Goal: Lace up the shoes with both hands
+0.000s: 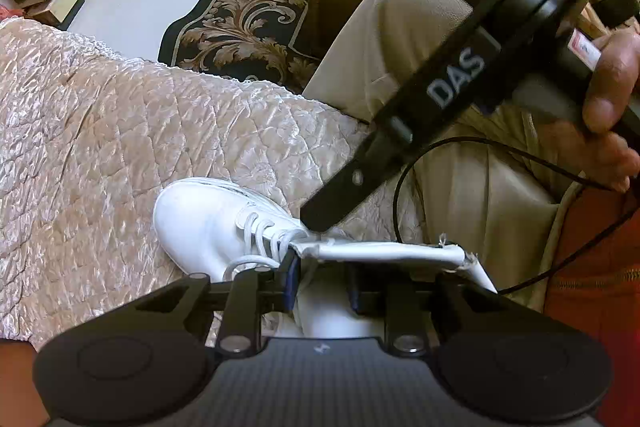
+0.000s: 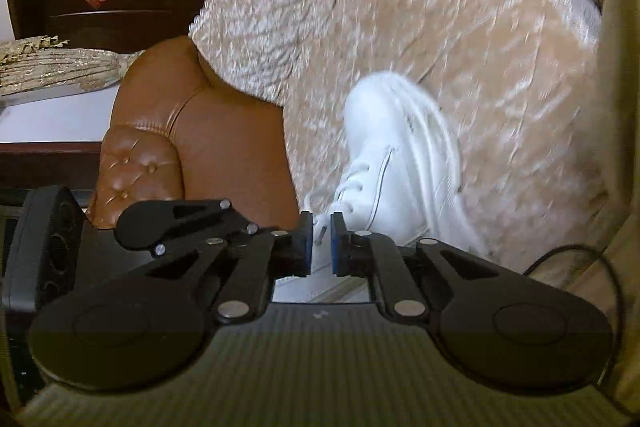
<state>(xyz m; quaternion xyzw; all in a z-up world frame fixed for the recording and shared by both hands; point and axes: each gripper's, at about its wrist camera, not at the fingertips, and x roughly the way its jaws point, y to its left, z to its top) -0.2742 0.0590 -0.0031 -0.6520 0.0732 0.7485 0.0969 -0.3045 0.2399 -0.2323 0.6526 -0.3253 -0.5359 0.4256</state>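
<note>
Shoe: a white sneaker (image 1: 208, 223) lies on a quilted beige cover (image 1: 100, 131) spread over a tan leather sofa (image 2: 168, 131), near the cover's front edge, beside the person's trouser leg (image 1: 404, 39).
Laces: white laces (image 1: 264, 231) cross the eyelets; a loose end with its tip (image 2: 320, 233) shows in the right wrist view.
Left gripper (image 1: 322, 285): pointing down over the shoe's opening, jaws partly apart with the white upper between them; whether the pads press on it cannot be told.
Right gripper (image 2: 321, 243): jaws narrowly apart, the lace tip in the gap, not visibly pinched. In the left wrist view its finger (image 1: 320, 215) touches the shoe's tongue area.
Hand: a hand (image 1: 612, 95) grips the right tool's handle.
Cable: a thin black cable (image 1: 400, 195) loops over the trousers.
</note>
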